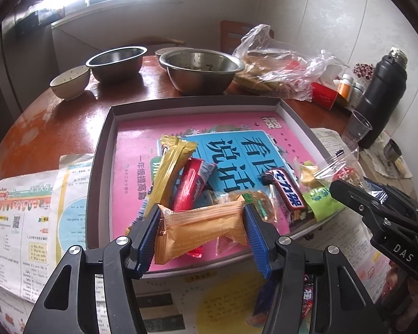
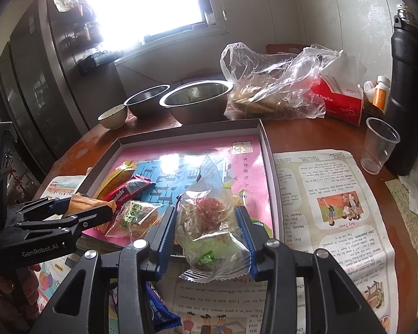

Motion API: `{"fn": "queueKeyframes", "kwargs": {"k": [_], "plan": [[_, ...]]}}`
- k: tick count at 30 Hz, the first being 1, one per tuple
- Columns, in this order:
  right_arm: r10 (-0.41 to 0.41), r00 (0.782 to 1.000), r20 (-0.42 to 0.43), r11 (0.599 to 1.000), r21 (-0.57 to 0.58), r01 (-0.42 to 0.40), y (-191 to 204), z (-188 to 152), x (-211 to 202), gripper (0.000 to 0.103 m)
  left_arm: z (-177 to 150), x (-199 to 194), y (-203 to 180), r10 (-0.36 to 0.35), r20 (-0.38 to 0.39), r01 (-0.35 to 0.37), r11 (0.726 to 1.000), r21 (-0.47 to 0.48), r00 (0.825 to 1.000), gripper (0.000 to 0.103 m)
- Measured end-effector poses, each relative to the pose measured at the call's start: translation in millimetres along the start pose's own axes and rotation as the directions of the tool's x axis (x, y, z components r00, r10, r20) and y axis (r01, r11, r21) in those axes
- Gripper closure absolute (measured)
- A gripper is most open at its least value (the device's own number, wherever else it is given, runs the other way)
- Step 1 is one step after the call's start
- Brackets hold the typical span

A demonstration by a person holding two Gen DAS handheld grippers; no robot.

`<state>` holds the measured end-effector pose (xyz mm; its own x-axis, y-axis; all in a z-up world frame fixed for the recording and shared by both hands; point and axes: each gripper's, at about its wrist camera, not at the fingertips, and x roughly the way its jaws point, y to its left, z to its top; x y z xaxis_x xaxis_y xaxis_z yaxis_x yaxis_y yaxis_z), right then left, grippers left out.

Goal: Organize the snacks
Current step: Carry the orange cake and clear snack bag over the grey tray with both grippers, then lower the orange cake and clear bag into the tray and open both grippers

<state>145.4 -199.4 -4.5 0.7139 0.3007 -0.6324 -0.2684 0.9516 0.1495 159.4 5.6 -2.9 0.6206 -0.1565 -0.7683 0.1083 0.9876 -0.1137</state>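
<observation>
Low in the frame, left hand-held gripper (image 1: 200, 232) clamps an orange snack packet (image 1: 200, 228); right hand-held gripper (image 2: 206, 229) holds a clear snack bag (image 2: 209, 222) (both over the tray's (image 1: 103, 150) near edge). Judged mid-sorting; next, release inside.

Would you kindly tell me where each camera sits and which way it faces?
Left wrist: on the left gripper, facing the tray; its fingers clamp an orange packet.
Right wrist: on the right gripper, same direction; it holds a clear packet.
Shared: tray, steel bowls, black flask.
</observation>
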Motion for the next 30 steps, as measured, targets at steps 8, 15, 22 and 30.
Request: {"fn": "queueKeyframes", "kwargs": {"k": [8,15,22,30], "plan": [[-0.007,1.000,-0.013,1.000,-0.009,0.007,4,4,12,0.060,4,14,2,-0.001,-0.017,0.001,1.000,-0.001,1.000,0.043],[-0.008,0.999,-0.031,1.000,-0.005,0.008,3,8,27,0.060,9,20,4,-0.009,-0.018,0.009,1.000,0.000,1.000,0.043],[0.002,0.999,-0.043,1.000,-0.015,-0.002,8,10,38,0.060,11,22,7,-0.010,-0.017,0.010,1.000,-0.012,1.000,0.043],[-0.003,0.999,-0.037,1.000,-0.013,0.003,8,11,41,0.060,11,23,7,-0.009,-0.018,0.008,1.000,-0.011,1.000,0.043]]}}
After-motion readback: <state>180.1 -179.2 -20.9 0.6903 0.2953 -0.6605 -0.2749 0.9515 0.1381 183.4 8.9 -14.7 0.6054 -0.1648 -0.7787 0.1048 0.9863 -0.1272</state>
